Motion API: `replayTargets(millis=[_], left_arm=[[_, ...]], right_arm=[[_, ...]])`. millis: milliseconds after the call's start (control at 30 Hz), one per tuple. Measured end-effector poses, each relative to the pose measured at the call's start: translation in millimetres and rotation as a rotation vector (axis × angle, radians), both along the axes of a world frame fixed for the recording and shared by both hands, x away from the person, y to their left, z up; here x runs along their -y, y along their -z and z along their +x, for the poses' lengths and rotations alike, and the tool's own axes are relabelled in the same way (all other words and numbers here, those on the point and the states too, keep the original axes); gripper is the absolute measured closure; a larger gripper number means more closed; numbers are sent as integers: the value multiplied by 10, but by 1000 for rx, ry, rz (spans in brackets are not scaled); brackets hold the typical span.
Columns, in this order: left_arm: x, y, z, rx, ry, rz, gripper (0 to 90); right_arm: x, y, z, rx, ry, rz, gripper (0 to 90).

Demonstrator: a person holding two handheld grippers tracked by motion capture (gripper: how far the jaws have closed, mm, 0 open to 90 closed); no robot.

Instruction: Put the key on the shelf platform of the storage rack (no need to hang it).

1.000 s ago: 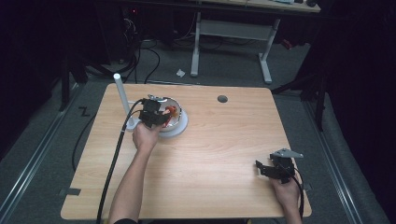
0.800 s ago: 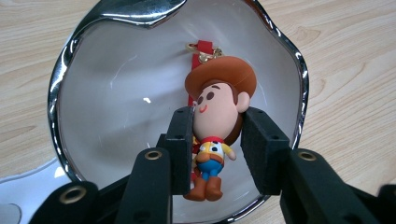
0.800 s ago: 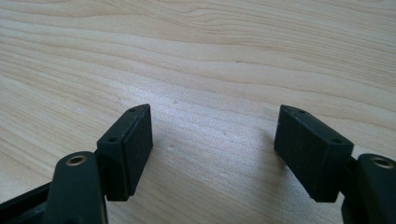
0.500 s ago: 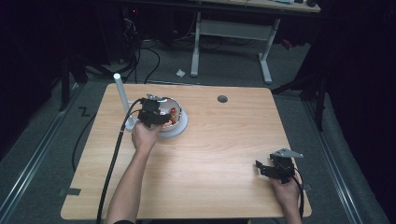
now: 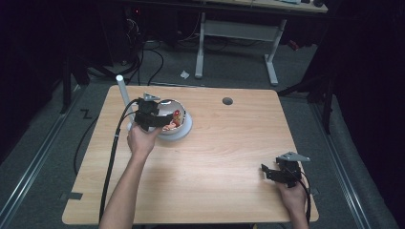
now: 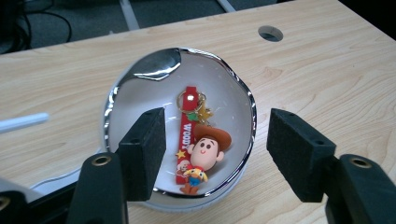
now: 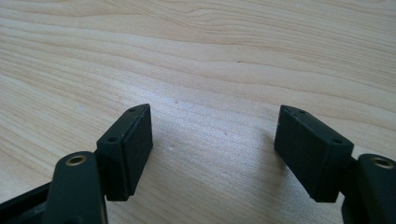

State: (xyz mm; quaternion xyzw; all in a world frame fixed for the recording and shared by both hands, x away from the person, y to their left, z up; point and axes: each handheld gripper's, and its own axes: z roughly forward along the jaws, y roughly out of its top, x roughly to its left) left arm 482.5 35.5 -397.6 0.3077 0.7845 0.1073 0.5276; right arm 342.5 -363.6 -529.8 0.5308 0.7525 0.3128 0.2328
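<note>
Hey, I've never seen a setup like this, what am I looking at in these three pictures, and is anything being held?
A person sits at a wooden table holding a hand-operated gripper in each hand; each has two black jaws. One picture comes from a camera above, looking down on the table. The other two come from cameras riding on the grippers, looking along their jaws. The left gripper hangs over a shiny bowl where a cowboy keychain lies. Its jaws have just been opening, stand apart, and hold nothing: the keychain rests in the bowl below them. The right gripper rests near the table's right front corner, jaws open over bare wood. A white stick stands beside the bowl.
</note>
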Motion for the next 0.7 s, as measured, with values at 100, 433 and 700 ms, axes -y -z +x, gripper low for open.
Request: replayTargets(millis=[100, 433, 700], left_arm=[[-73, -69, -60, 20, 0, -27, 375], [-336, -127, -269, 53, -48, -96, 360], [-448, -135, -463, 80, -51, -115, 349]], right_arm=[[-1, 0, -1, 0, 0, 1, 279], [-1, 0, -1, 0, 0, 1, 279], [-1, 0, 0, 0, -1, 1, 279]])
